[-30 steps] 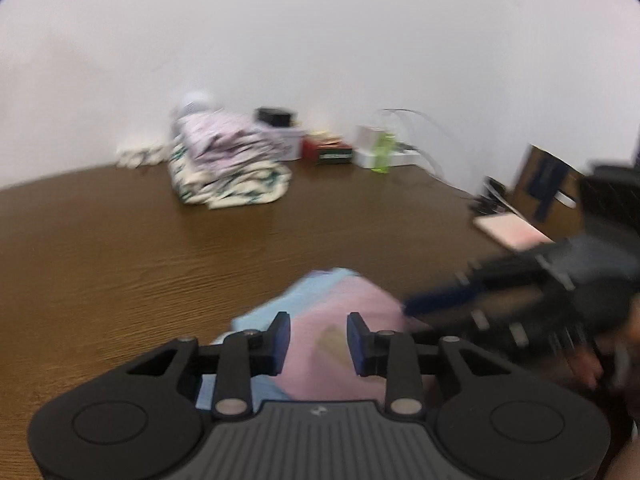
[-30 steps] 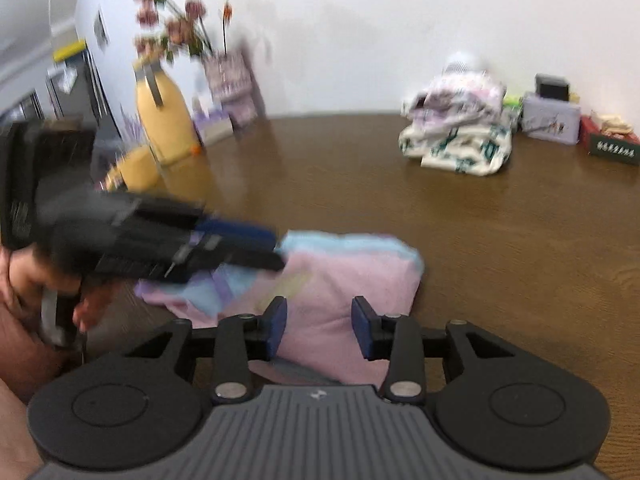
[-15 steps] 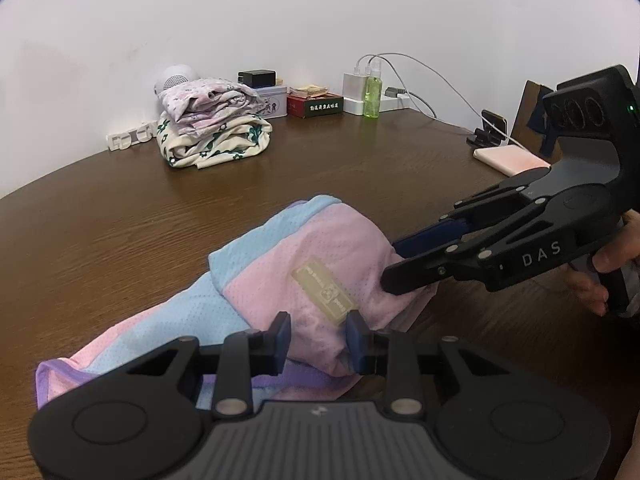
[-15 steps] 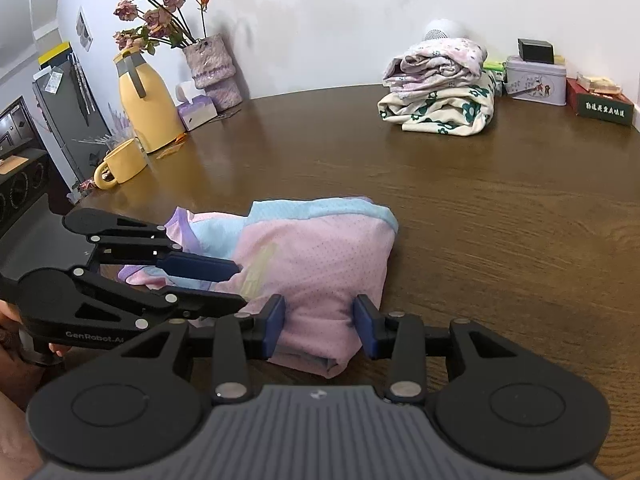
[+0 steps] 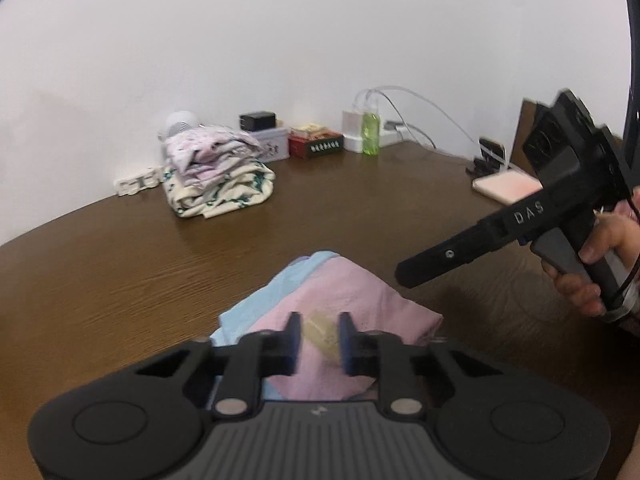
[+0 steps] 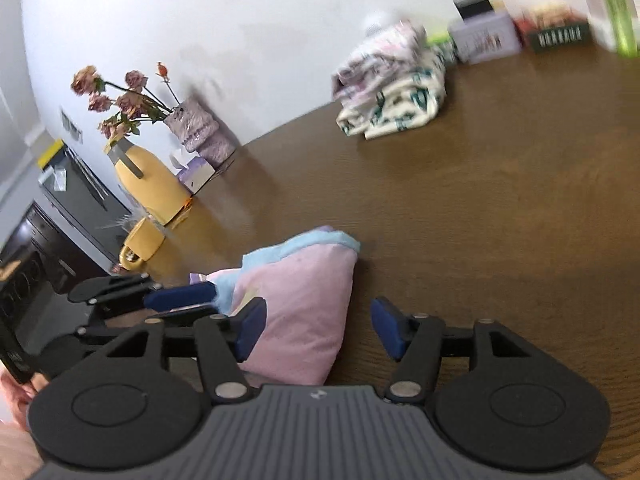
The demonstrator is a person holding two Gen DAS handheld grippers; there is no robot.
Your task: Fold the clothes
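Garment (image 5: 336, 304) sits on the table (image 5: 120, 280) right in front of you, part-folded into a soft mound: pink mesh-looking knit with light-blue and lilac panels, tan label on top. It'll be light, floppy, no stiffness, so it sags and unfolds if you lift from one point. Grab edges or corners through all layers, not the middle of a panel.

Left gripper (image 5: 319, 338): jaws have just been closing and stand narrow around a bunch of pink fabric at the label. In the right wrist view the blue pads (image 6: 180, 294) look pinched on the garment's edge, so I'd call it clamped.

Right gripper (image 6: 318, 330): jaws have just been opening, now wide apart. The near corner of the garment lies between them, but the pads aren't pressing it; the right pad is over bare wood. Nothing held.

Table is dark wood grain, smooth, so fabric will slide easily when dragged. Folded stack (image 5: 218, 176) near the wall looks like the drop spot.
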